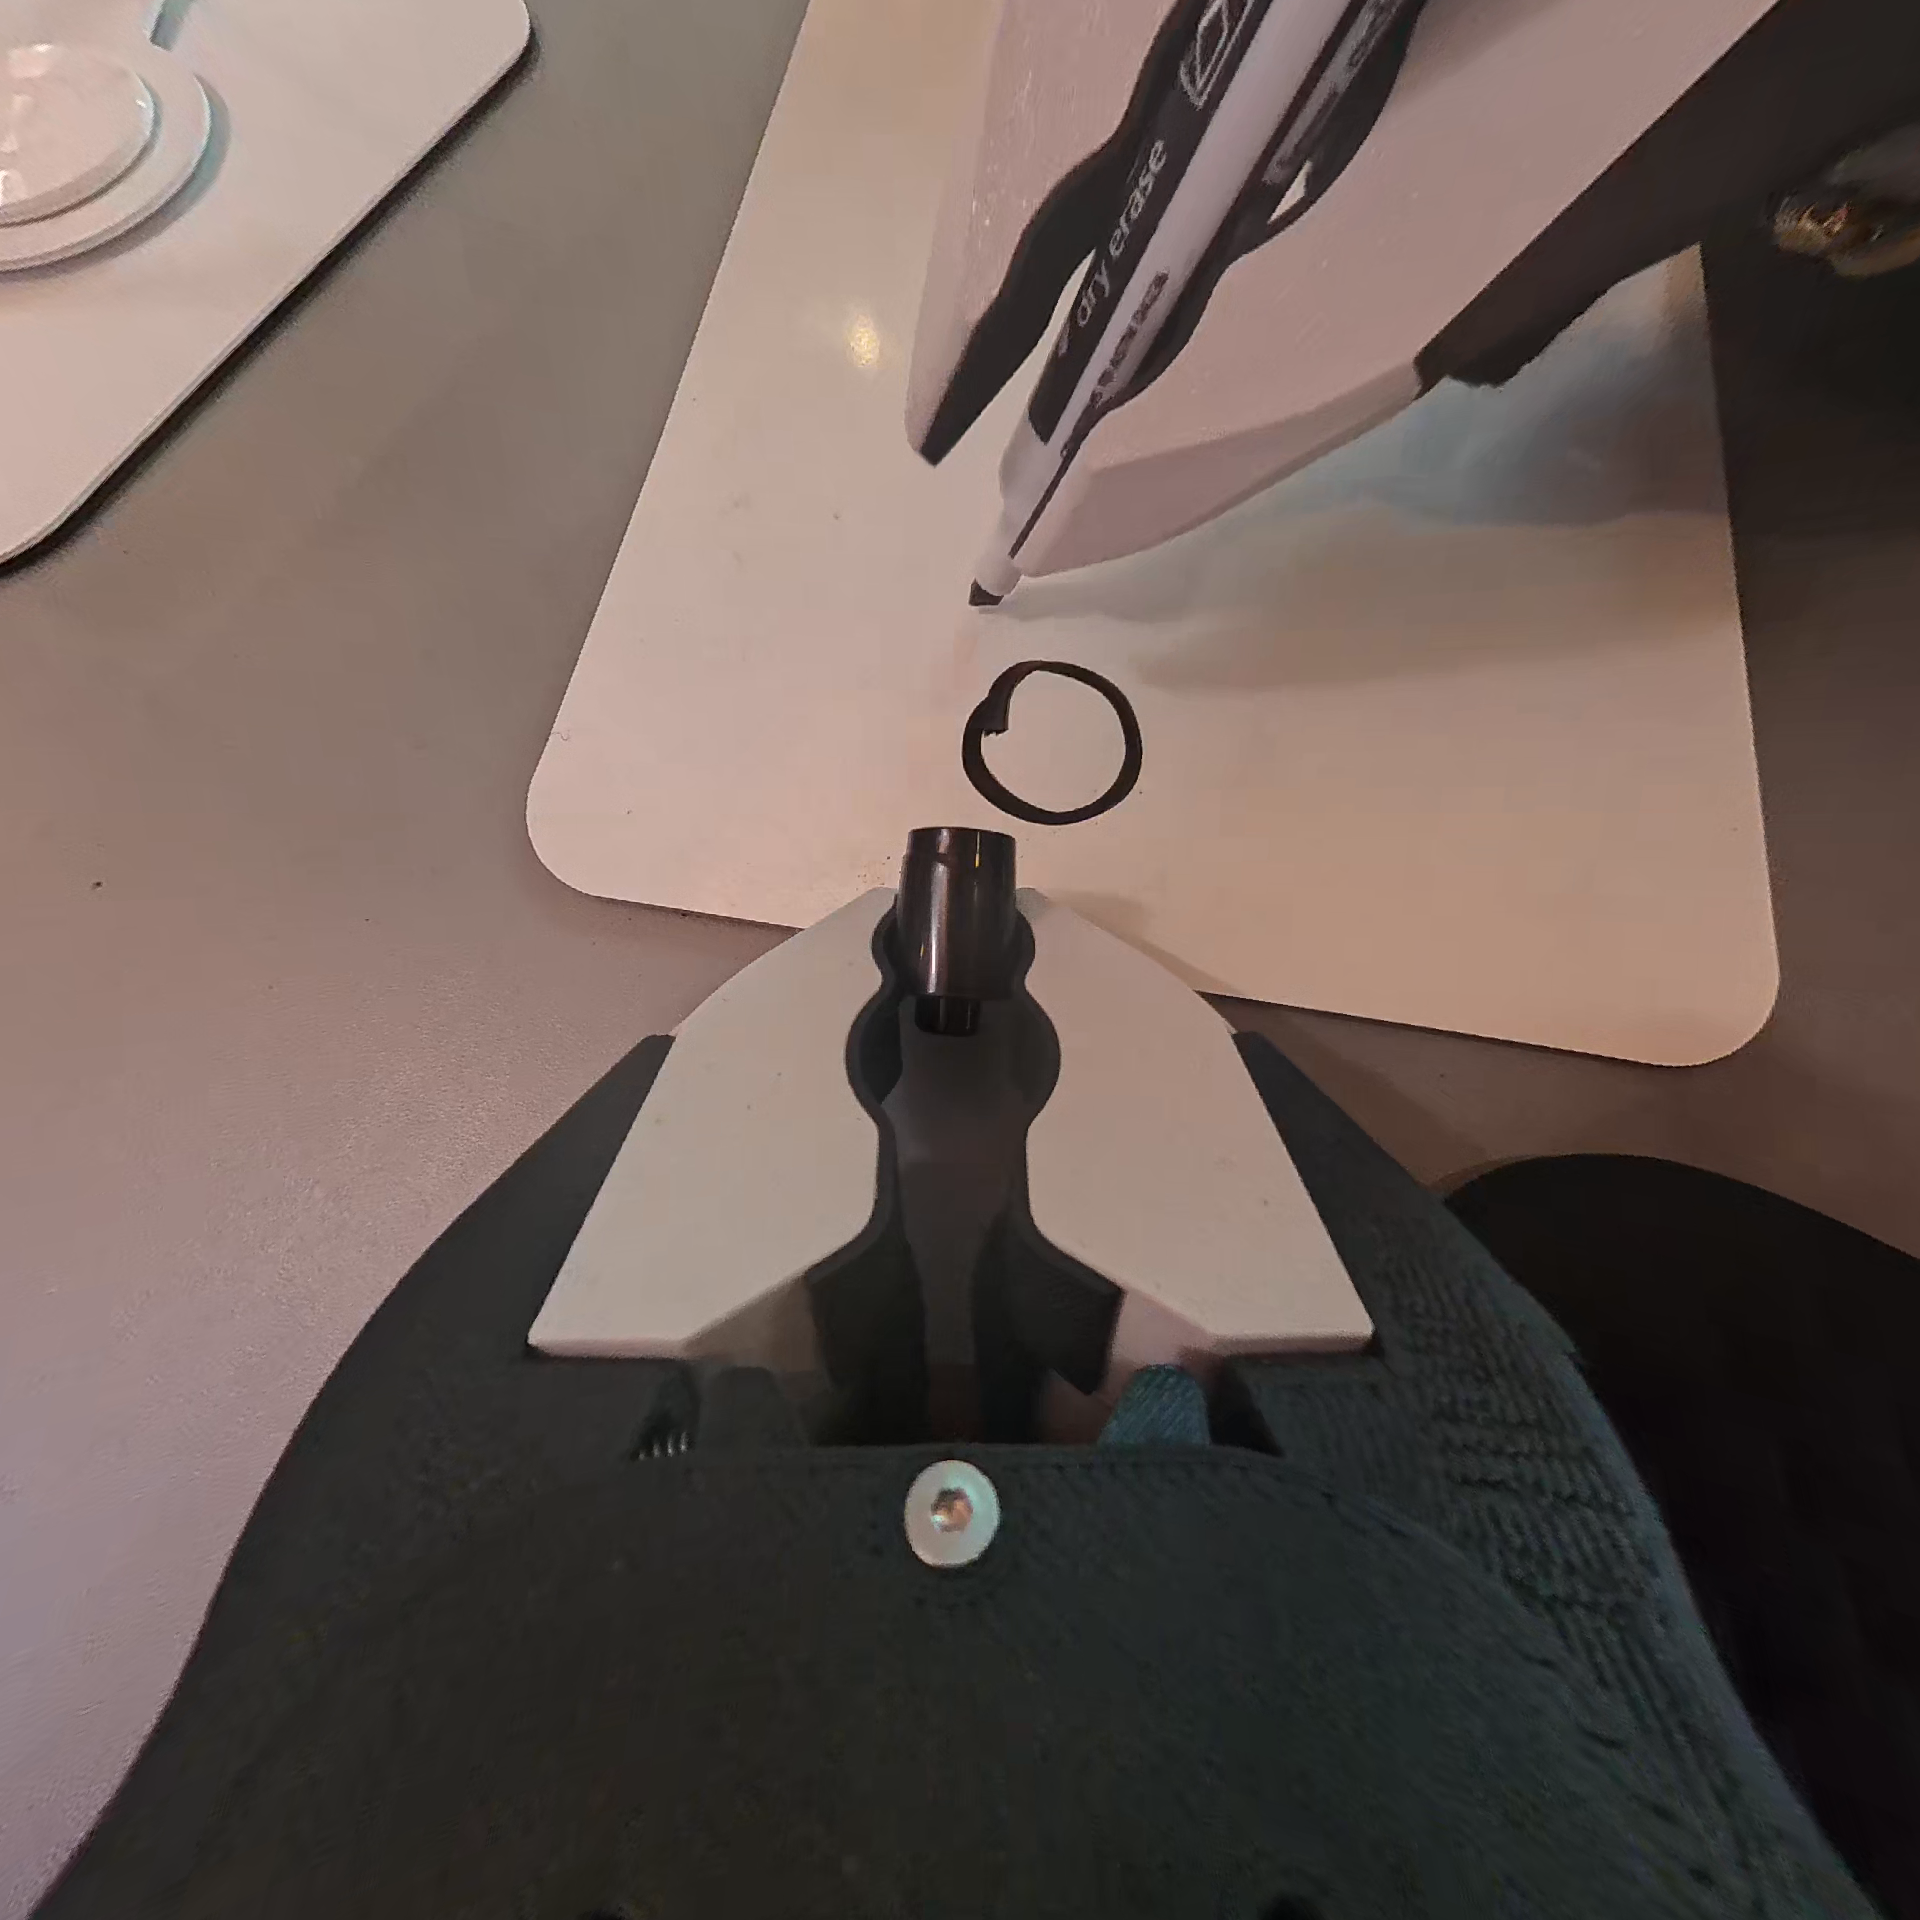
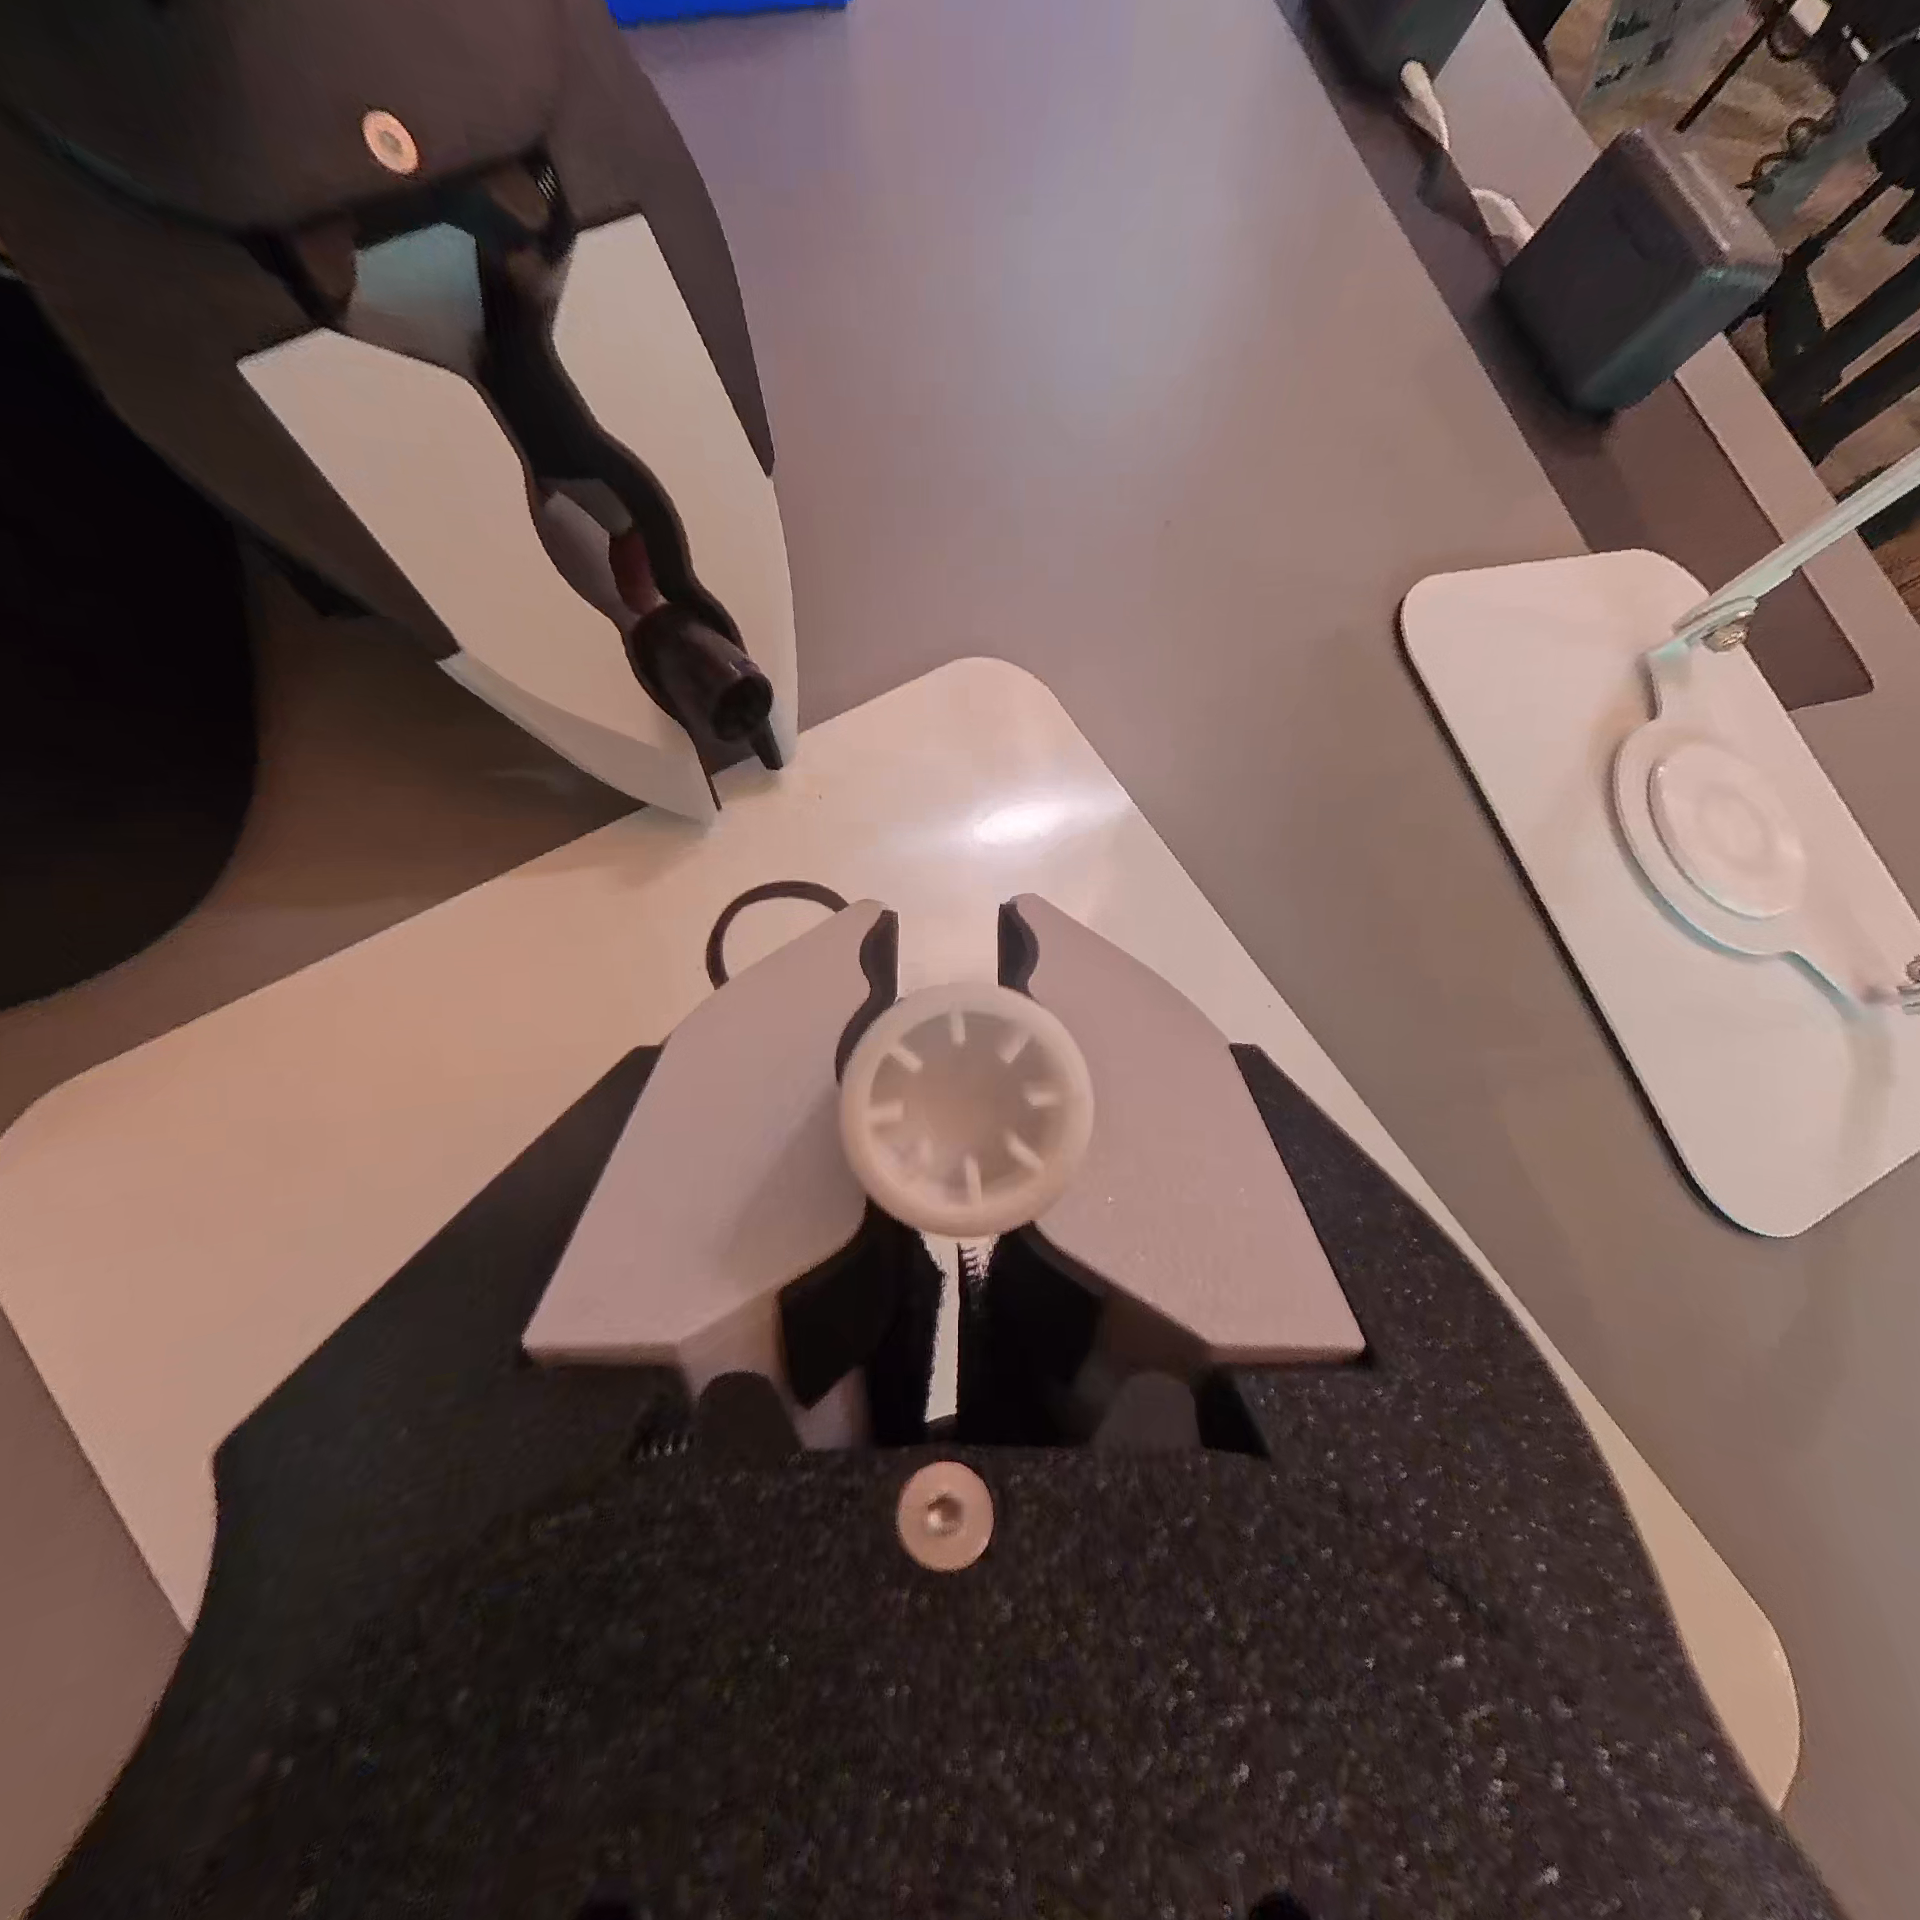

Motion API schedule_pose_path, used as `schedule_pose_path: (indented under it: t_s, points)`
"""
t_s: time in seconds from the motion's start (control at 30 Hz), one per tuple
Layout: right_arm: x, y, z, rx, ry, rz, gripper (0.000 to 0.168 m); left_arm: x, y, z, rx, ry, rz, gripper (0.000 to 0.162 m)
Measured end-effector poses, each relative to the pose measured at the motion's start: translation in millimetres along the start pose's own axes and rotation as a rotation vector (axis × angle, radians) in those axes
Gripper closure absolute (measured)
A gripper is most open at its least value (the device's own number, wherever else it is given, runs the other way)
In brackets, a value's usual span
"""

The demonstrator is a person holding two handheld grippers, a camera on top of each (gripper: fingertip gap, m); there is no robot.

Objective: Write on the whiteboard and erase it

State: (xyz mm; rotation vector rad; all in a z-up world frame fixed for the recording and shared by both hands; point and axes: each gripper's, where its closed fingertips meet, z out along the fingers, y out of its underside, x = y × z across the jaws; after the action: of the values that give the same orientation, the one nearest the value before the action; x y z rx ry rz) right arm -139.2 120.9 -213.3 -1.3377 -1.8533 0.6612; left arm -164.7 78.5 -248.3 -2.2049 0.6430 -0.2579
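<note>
The marker (image 1: 1132,281) has a white barrel with a dark printed label along it; the lettering is there but is left unread. The right gripper (image 2: 948,925) is clenched on this marker, its 2 pale fingers pinching the barrel, and in its own view the marker's round ribbed white end faces the camera. In the left view the dark tip is down at the whiteboard (image 1: 1455,831), just beyond a hand-drawn black circle (image 1: 1051,743); whether the tip touches the surface cannot be told.

The left gripper (image 1: 951,899) grips the black marker cap (image 1: 951,925), a short glossy tube clamped between its fingers at the near edge of the board. In the right view it shows as the second tool at the upper left, with the cap poking out at the fingertips.

The whiteboard is a flat white sheet with rounded corners, lying on a smooth grey table (image 1: 312,831). Bare board lies to either side of the circle, and open table spreads beside the board. A second white rounded plate (image 2: 1558,831) with a round raised disc on it sits well apart on the table. A dark box (image 2: 1631,281) stands near the table's far edge. Both gripper bodies are dark and rough-textured, each with 1 silver screw.
</note>
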Motion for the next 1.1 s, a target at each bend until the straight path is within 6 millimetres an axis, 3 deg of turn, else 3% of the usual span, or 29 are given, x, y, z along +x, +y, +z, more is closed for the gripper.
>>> schedule_pose_path:
  t_s: [0.13, 0.4, 0.7, 1.1]
  points:
    - [-1, 4, -1, -0.016, -0.002, 0.015, 0.149, 0, 0, 0, 0.0, 0.0, 0.001, 0.146]
    - [-23, 13, -21, -0.033, 0.011, 0.026, 0.149, 0, 0, 0, 0.0, -0.003, 0.003, 0.145]
    - [8, 38, -40, -0.066, 0.087, 0.09, 0.15, 0, 0, 0, 0.0, -0.004, 0.004, 0.146]
    - [30, 28, -16, -0.057, 0.083, 0.095, 0.15, 0, 0, 0, 0.0, 0.0, 0.003, 0.146]
